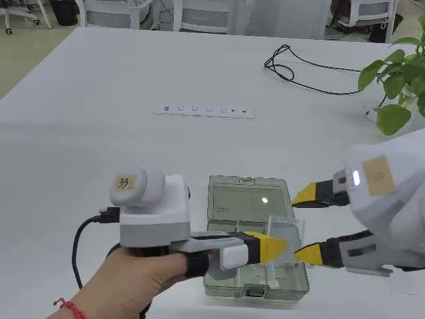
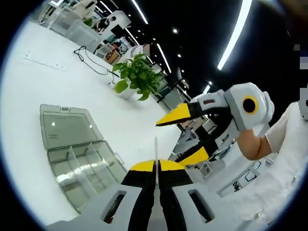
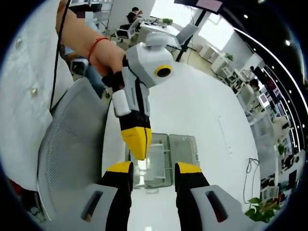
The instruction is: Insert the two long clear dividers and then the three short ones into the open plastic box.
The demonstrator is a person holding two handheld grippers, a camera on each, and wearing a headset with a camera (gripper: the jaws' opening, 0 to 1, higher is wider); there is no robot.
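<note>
Now the left white-and-yellow two-jaw gripper is pinching a small clear plastic divider panel upright, jaws pressed together on its edge, above the right part of the open translucent grey plastic box lying near on the white table. The right gripper is hovering just right of the panel, jaws spread, carrying nothing. Long clear strips look seated in the box base, so probably short-divider step. Next move is calling for lowering the panel straight into its slots
</note>
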